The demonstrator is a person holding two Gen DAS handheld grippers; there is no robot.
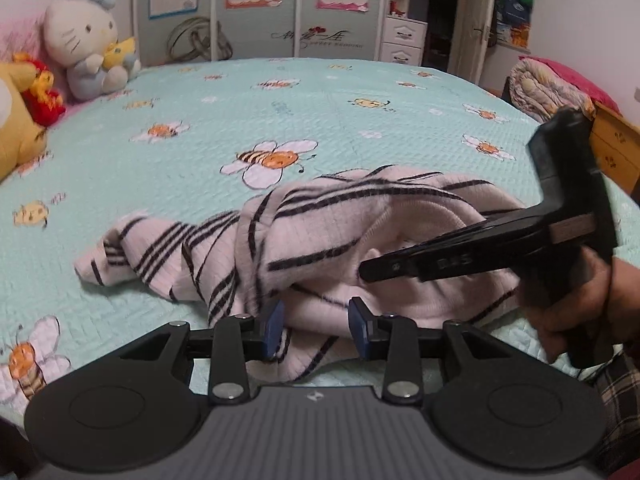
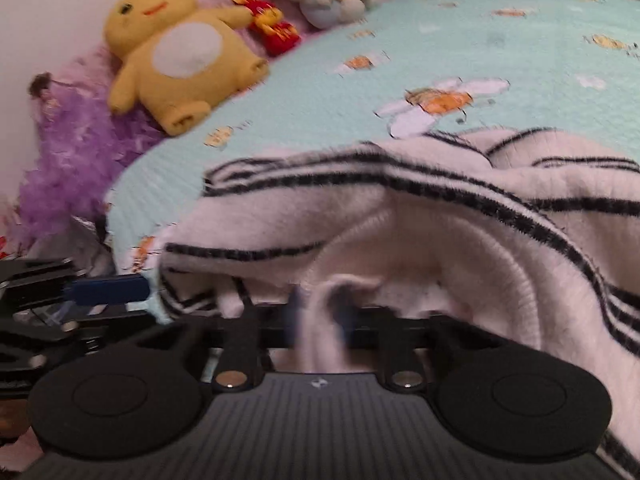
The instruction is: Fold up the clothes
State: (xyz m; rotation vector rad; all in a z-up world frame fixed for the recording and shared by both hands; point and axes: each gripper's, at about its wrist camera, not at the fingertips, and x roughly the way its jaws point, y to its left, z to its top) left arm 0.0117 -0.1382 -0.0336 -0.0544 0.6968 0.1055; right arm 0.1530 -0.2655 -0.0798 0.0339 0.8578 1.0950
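My left hand-held gripper nearest camera: jaws apart, blue pads straddling sweater hem, not pressing. Pink striped sweater crumpled near bed's front edge. My right hand-held gripper clenched on pink fold; view blurred. Plush toys at bed's far left corner.

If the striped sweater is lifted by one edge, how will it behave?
The striped sweater lies crumpled in soft folds on the bedspread, so it will probably hang limp and unfold. Its fuzzy knit looks grippy, unlikely to slip from the right hand-held gripper. It probably drags rather than slides.
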